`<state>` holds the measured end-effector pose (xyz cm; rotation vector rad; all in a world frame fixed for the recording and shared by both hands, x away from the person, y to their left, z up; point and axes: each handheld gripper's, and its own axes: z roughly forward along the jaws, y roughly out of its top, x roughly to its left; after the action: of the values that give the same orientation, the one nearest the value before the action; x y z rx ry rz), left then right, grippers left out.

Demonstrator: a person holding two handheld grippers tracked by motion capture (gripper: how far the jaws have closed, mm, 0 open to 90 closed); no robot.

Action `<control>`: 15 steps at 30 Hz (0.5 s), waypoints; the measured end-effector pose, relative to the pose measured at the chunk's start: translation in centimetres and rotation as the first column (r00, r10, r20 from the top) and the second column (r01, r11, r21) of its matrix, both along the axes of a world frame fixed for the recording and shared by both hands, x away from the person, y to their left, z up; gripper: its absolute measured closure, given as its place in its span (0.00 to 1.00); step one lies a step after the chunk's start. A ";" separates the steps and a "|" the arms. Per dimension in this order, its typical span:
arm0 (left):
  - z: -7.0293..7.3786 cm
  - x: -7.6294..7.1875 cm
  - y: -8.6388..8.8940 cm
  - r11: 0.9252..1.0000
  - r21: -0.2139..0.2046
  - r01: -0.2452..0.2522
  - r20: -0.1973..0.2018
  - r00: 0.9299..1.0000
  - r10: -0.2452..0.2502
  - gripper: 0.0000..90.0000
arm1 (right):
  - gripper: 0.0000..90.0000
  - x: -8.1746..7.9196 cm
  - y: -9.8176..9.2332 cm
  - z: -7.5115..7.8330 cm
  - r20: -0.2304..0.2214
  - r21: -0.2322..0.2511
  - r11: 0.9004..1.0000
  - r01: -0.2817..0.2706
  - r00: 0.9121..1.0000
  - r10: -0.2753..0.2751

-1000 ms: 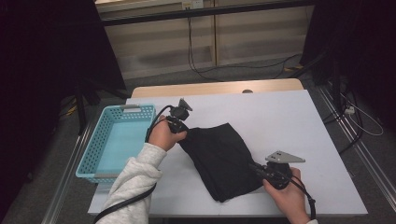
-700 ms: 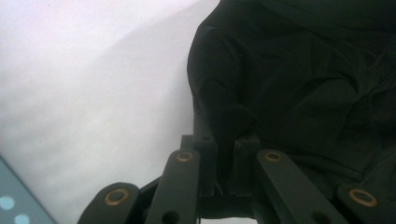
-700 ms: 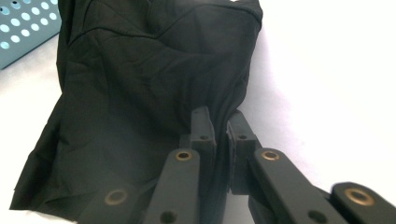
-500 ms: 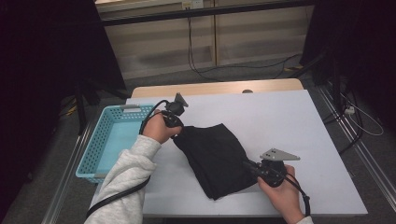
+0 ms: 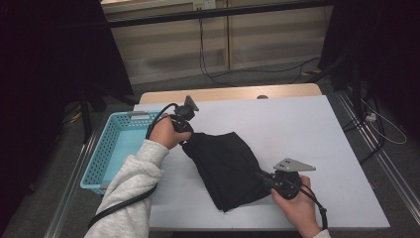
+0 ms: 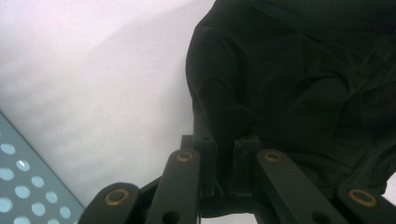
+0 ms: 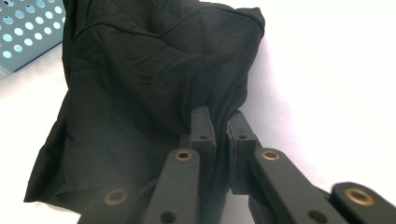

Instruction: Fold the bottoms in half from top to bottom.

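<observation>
Black garment [image 5: 225, 166] lay folded mid-table, its left corner shifted toward the blue basket [image 5: 111, 148] since a second earlier. Your left gripper [image 6: 223, 140] and right gripper [image 7: 218, 128] each pinched an edge; transfer looked imminent.

Both tongs [image 5: 190, 136] w/ black cloth [image 5: 225, 166] shifted left toward basket [image 5: 116, 148].

The high view looks forward and down over the white table [image 5: 317, 134]; both gripper views sit close, low along their jaws, sharing the crumpled black cloth [image 6: 299, 79] (plus the perforated blue plastic basket [image 7: 28, 28]).
</observation>
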<state>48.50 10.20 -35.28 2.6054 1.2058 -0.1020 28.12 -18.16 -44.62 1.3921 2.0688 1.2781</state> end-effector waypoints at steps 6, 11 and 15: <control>0.5 0.0 0.1 1.000 0.003 0.002 -0.006 1.000 -0.002 0.93 | 0.93 -0.2 0.2 -0.1 0.010 0.005 1.000 -0.008 1.000 0.008; 1.1 0.2 0.1 1.000 0.002 0.012 -0.017 1.000 -0.012 0.93 | 0.93 -0.2 0.1 0.0 0.013 0.013 1.000 -0.009 1.000 0.009; 1.8 0.3 0.0 1.000 0.002 0.013 -0.007 1.000 -0.013 0.93 | 0.93 -0.3 0.2 0.3 0.031 0.018 1.000 -0.009 0.999 0.008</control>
<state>48.80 10.19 -33.46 2.6171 1.1920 -0.1119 27.86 -17.94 -44.31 1.3643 2.0500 1.3161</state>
